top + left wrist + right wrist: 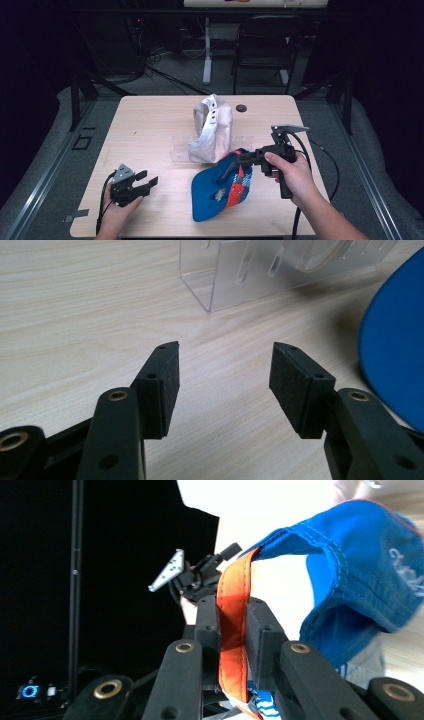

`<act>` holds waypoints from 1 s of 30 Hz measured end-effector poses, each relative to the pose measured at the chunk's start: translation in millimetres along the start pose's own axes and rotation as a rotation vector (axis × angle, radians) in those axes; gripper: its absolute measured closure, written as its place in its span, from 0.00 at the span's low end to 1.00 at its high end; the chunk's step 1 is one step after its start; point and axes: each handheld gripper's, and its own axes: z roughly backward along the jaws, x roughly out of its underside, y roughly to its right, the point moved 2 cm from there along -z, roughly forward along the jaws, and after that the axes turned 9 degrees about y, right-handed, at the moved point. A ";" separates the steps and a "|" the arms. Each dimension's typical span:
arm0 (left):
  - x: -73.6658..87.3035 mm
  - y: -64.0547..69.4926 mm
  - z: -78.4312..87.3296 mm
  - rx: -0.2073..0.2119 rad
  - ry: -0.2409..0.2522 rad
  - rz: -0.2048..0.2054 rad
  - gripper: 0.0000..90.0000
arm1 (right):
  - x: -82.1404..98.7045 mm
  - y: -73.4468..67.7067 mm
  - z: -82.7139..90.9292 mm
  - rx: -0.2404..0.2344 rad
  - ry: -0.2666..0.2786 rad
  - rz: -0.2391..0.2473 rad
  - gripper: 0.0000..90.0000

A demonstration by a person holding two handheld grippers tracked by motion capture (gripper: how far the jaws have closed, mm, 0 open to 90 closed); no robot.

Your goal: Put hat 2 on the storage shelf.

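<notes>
High view: the right gripper (240, 159) is clamped on the orange strap (240, 176) of a blue cap (212, 192), which lies near the front edge of the surface (150, 125), right of its middle, with the strapped side raised. Right gripper view: the strap (232, 630) sits pinched between both pads, blue fabric (360, 580) hanging to one side. The left gripper (147, 182) rests near the front left corner, jaws apart and holding nothing; left gripper view confirms bare wood between the pads (170, 385). A white cap (212, 130) stands on a clear acrylic stand (180, 147) at mid-surface, just behind the blue cap.
</notes>
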 end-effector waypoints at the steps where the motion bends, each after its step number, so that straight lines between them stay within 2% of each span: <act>1: -0.1 0.1 0.1 0.000 0.000 0.000 0.51 | -0.7 -2.1 0.7 -0.005 0.002 -0.003 0.87; 3: -0.3 0.4 0.4 -0.003 -0.001 -0.002 0.51 | -2.2 -8.0 2.6 -0.007 0.020 -0.006 0.87; 4: -0.3 0.4 0.4 -0.002 0.000 -0.002 0.51 | -3.7 -10.3 5.1 -0.007 0.008 0.007 0.87; 8: -0.3 0.4 0.5 -0.004 0.000 -0.003 0.51 | -6.1 -18.3 10.4 -0.007 0.021 0.013 0.87; 11: -0.4 0.2 0.5 -0.001 0.001 -0.003 0.51 | -8.3 -24.0 16.4 -0.002 0.052 0.018 0.87; 20: -0.4 0.1 0.3 -0.001 0.002 -0.002 0.51 | -20.2 -31.1 39.2 0.005 0.121 0.007 0.87; 30: -0.2 0.3 -0.1 -0.003 -0.001 -0.004 0.51 | -41.0 -40.2 55.5 0.011 0.185 -0.006 0.87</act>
